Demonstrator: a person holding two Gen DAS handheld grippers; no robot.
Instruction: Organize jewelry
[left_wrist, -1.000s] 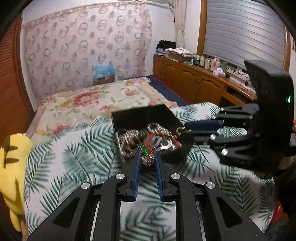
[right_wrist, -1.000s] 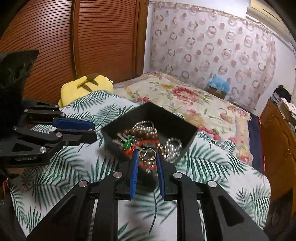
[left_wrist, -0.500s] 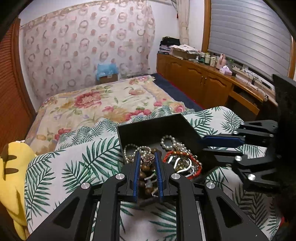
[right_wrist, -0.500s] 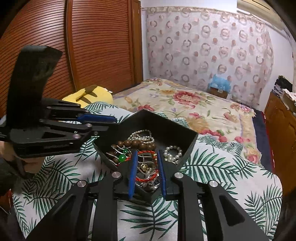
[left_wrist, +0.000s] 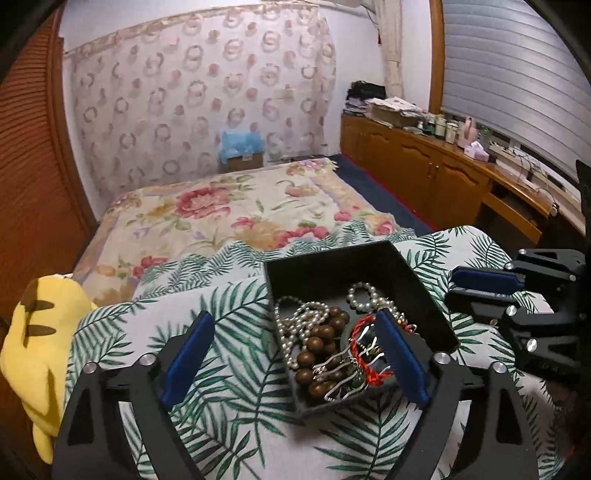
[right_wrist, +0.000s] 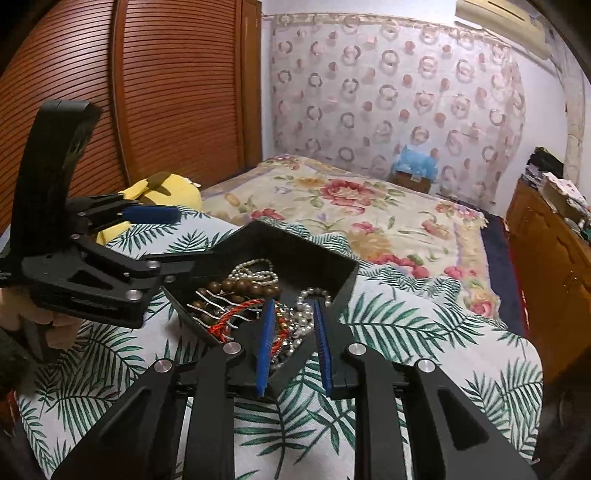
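Landmark is the black tray (left_wrist: 424, 295), sitting on the palm-leaf cloth (left_wrist: 229, 369) that covers the near end of the bed.

My left gripper (left_wrist: 291, 325) is spread wide, nothing between the blue pads (left_wrist: 188, 354). One finger hangs over the cloth left of the tray, the other over the tray's near right part, above the red cord. From the right wrist view the same left gripper (right_wrist: 162, 236) sits at the tray's left edge, fingers apart, the lower one reaching over the rim.

My right gripper (right_wrist: 293, 306) has its fingers close together with a narrow gap. The tips are over the tray's near corner, right above the jewelry pile. I can't tell if anything is pinched between them; the heap behind shows through the gap. From the left wrist view the right gripper (left_wrist: 476, 291) is just right of the tray, blue pad visible.

Jewelry is all inside the tray: white pearl strand (left_wrist: 303, 317) toward the left side, brown wooden bead bracelet (left_wrist: 317, 347) next to it, second pearl loop (left_wrist: 364, 295) further back toward the right, red braided cord (left_wrist: 360, 332) with silver wavy hairpins (left_wrist: 332, 369) tangled at the near corner. Far half of the tray bottom is bare.

Yellow plush toy (left_wrist: 40, 332) lies well left of the tray at the cloth's edge. Floral bedspread (left_wrist: 221, 210) stretches beyond the tray. Wooden cabinet (left_wrist: 424, 166) stands far right of it.
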